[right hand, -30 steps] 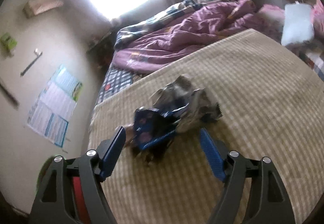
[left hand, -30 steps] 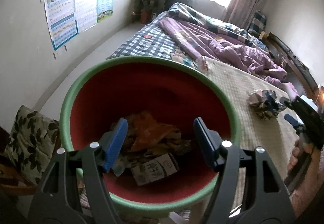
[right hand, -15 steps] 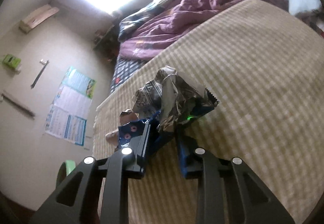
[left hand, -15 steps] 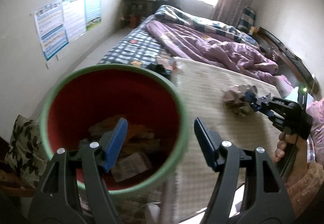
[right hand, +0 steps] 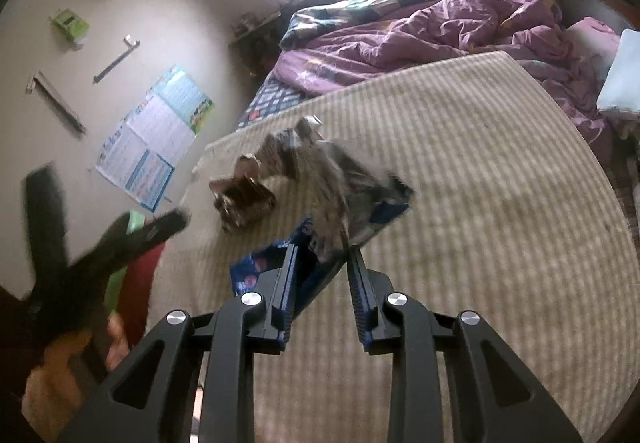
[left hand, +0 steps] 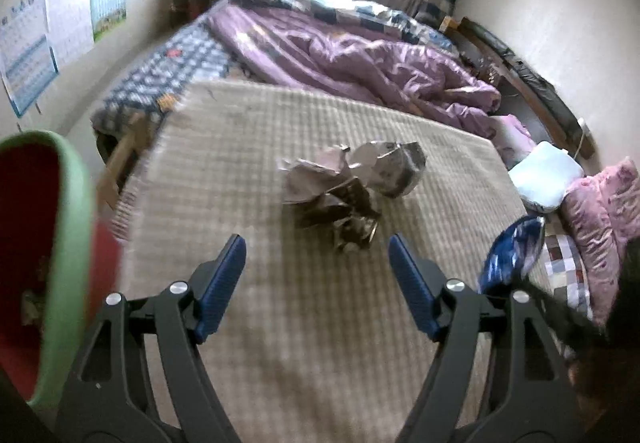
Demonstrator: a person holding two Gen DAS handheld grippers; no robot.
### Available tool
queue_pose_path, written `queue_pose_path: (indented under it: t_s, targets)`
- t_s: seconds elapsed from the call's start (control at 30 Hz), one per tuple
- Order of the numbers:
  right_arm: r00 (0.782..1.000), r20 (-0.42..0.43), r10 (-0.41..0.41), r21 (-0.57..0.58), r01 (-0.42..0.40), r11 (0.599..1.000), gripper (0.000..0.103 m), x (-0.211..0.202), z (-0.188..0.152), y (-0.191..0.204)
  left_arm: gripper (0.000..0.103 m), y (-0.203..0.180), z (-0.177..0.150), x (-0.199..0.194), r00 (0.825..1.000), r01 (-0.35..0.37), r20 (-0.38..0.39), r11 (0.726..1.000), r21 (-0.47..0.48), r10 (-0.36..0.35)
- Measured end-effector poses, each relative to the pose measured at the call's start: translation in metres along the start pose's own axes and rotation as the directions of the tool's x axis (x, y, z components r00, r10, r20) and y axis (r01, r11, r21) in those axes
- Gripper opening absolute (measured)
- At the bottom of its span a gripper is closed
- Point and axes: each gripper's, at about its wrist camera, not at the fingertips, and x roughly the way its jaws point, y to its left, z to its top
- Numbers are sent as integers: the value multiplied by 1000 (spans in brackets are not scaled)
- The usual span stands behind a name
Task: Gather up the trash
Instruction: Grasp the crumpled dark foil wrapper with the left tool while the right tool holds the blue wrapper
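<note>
A pile of crumpled wrappers (left hand: pixel 348 187) lies mid-way across the beige mat (left hand: pixel 320 343), just beyond my left gripper (left hand: pixel 316 243). Its jaws are opening and nothing is between them. The red bin with a green rim (left hand: pixel 68 243) is at the far left edge. My right gripper (right hand: pixel 324 249) is shut on a blue and silver snack bag (right hand: pixel 352 199), held a little above the mat, its jaws easing open slightly. The same bag (left hand: pixel 512 255) shows at the right of the left wrist view. A brown crumpled wrapper (right hand: pixel 244 199) stays on the mat (right hand: pixel 480 243).
A rumpled purple quilt (left hand: pixel 360 59) and a checked blanket cover the far half of the bed. Pillows (left hand: pixel 548 175) lie at the right edge. Posters (left hand: pixel 68 23) hang on the left wall. The left gripper's blurred fingers (right hand: pixel 160 227) and a hand show in the right wrist view.
My left gripper swung from above the bin to over the mat, and its jaws widened. My right gripper closed on the snack bag and drew it away from the pile.
</note>
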Motion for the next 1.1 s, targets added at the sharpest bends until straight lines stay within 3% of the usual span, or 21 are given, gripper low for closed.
queue_pose_path:
  t_s: [0.23,0.27,0.37,0.5,0.67,0.73,0.8,0.9,1.1]
  targets:
    - [1000,-19,-19,-45,18,999,26,-13,-6,-29,71,-8,6,49,998,-19,-69,996,-89,13]
    - [1000,-23,-18,-46,17,999,26,-13,-5,-31,69,-8,6,50,997,-19,-70,995,-95,12]
    - [999,-46,4,-39,-6,999,26,-14,-3,-42,45,-12,6,57,996,-37,-86,993,-110,27]
    - [997,-70,28,-37,-31,999,38,-14,-4,-50,43,-16,-2,50,996,-41,-83,993,-113,32]
    - [993,-100,56,-27,-59,998,47,-8,-4,-55,44,-28,-19,34,996,-48,-85,995,-90,40]
    - [992,-111,61,-22,-64,998,48,-5,-4,-57,48,-32,-24,32,995,-55,-88,995,-88,47]
    - [991,-118,61,-15,-63,998,49,-3,-3,-58,60,-36,-27,32,995,-58,-91,996,-74,51]
    - [988,-136,68,-1,-69,998,50,2,-4,-59,65,-38,-27,32,995,-72,-80,996,-61,67]
    - [985,-157,78,24,-75,997,50,7,-6,-59,66,-32,-21,41,995,-59,-84,993,-105,50]
